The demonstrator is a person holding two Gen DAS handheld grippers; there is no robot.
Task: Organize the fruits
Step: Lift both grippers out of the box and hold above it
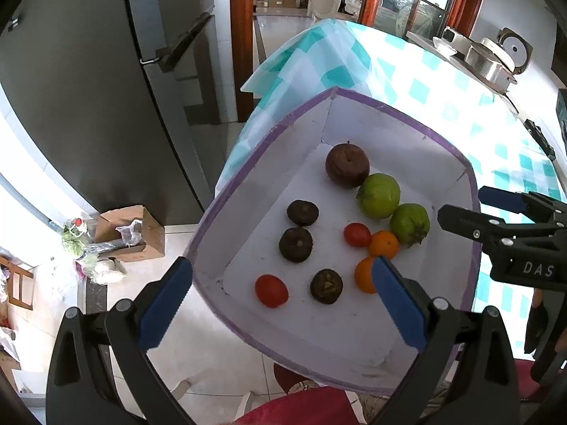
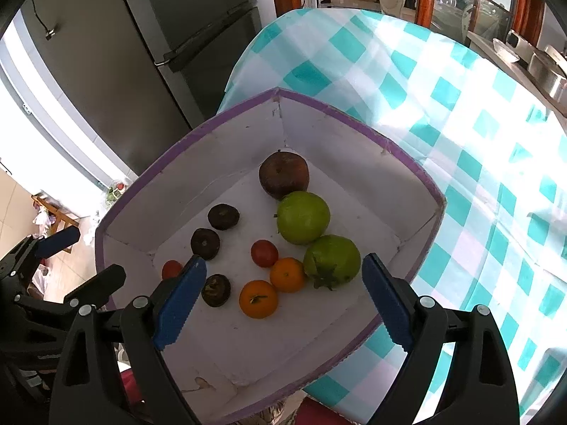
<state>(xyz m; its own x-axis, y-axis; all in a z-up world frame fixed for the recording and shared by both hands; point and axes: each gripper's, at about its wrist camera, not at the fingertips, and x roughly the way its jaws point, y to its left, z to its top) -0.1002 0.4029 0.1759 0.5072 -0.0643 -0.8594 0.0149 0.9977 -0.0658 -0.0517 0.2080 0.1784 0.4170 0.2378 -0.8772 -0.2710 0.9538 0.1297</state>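
Note:
A white box with a purple rim [image 1: 471, 184] [image 2: 418, 173] sits at the table's near left edge. It holds a brown apple [image 1: 347, 165] [image 2: 283, 175], two green fruits [image 1: 378, 195] [image 2: 303, 217], two oranges [image 1: 383, 244] [image 2: 258, 299], two red tomatoes [image 1: 271, 290] [image 2: 264, 253] and three dark brown fruits [image 1: 295, 244] [image 2: 205, 243]. My left gripper [image 1: 281, 274] is open above the box's near side. My right gripper [image 2: 283, 272] is open above the oranges; it also shows in the left wrist view [image 1: 464, 202]. Both are empty.
The table wears a white and teal checked cloth [image 2: 460, 113]. A grey fridge [image 1: 88, 106] stands to the left. A cardboard box and bags [image 1: 127, 237] lie on the floor. Pots and a rice cooker [image 1: 496, 56] stand on a far counter.

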